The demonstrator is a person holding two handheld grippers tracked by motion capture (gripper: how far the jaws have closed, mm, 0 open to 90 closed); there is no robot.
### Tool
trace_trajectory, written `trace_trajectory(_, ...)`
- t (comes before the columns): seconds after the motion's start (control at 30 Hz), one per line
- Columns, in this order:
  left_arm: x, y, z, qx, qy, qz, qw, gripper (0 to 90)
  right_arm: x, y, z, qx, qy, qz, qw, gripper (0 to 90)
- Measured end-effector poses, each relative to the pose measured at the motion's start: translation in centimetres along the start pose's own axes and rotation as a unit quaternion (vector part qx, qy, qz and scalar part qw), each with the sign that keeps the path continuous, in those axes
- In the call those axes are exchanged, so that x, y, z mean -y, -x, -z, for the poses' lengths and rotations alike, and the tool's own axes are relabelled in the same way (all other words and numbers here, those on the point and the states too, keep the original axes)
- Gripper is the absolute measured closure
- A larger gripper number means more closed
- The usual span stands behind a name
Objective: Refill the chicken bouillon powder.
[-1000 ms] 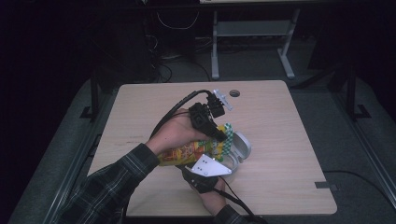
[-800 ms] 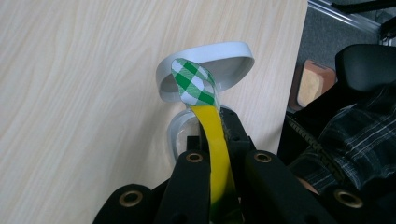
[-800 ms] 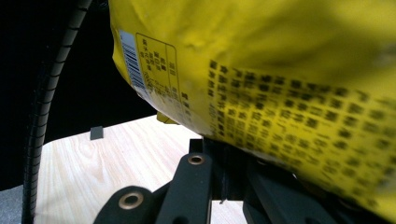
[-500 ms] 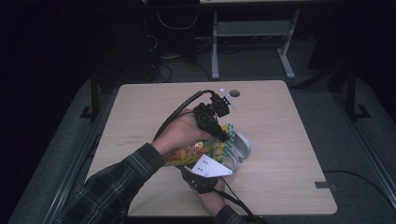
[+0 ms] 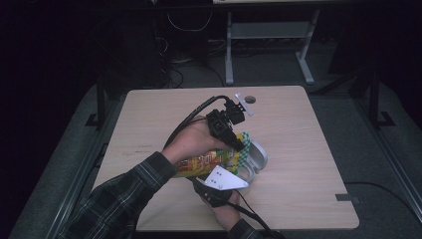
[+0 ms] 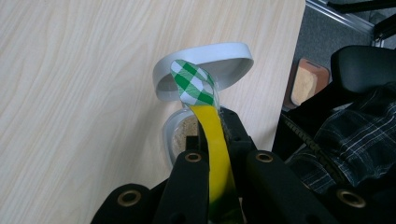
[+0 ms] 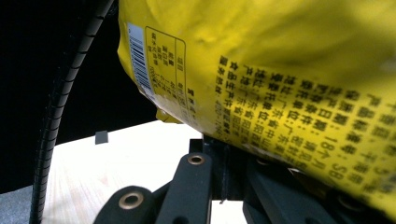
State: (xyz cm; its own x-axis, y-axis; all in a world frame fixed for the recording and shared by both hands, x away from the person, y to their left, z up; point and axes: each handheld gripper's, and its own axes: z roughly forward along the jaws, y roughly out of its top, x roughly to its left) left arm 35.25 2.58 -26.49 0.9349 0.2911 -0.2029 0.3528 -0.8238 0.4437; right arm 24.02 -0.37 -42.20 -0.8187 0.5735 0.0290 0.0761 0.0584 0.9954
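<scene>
Near the middle of the pale wooden tabletop [image 5: 298,149], a yellow printed snack bag with a green-and-white chequered top edge [image 5: 211,160] is held tilted over a small round white plastic container [image 5: 246,172], whose hinged lid [image 5: 257,154] stands open beside it.

Against the picture from a second ago, little has changed: the left gripper [image 5: 238,144] and the hand [image 5: 191,144] that carries it sit slightly higher up the high view, the bag has gone with them, and the container and the right gripper [image 5: 209,186] lie as they did.

The left gripper is clamped on the bag's chequered end; in the left gripper view that end [image 6: 194,84] loops up between the closed jaws, with the container [image 6: 180,135] and its pale crumbly contents just beyond. The right gripper's jaws are closed too, and the bag's yellow back with its barcode [image 7: 261,79] lies right against them in the right gripper view; whether they pinch the bag I cannot tell.

Counted: one bag, one container with one lid, two grippers, one tabletop.
</scene>
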Motion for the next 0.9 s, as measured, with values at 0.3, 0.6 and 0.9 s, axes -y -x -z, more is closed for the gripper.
trace_trajectory(0.3, -0.06, -0.01, 0.01, 0.001, -0.003, -0.002, 1.0000, 88.6, -0.09, -0.12, 0.00, -0.004, 0.001, -0.003, 1.0000, 90.0)
trace_trajectory(0.6, -0.33, 0.21, 0.02, -0.002, -0.010, -0.002, 0.9999, 88.7, -0.23, -0.15, -0.02, -0.006, 0.007, 0.000, 1.0000, 90.0)
trace_trajectory(0.9, -0.74, 0.41, -0.01, -0.004, -0.015, -0.005, 0.9999, 88.6, -0.38, -0.02, 0.16, -0.005, 0.012, 0.000, 0.9999, 90.0)
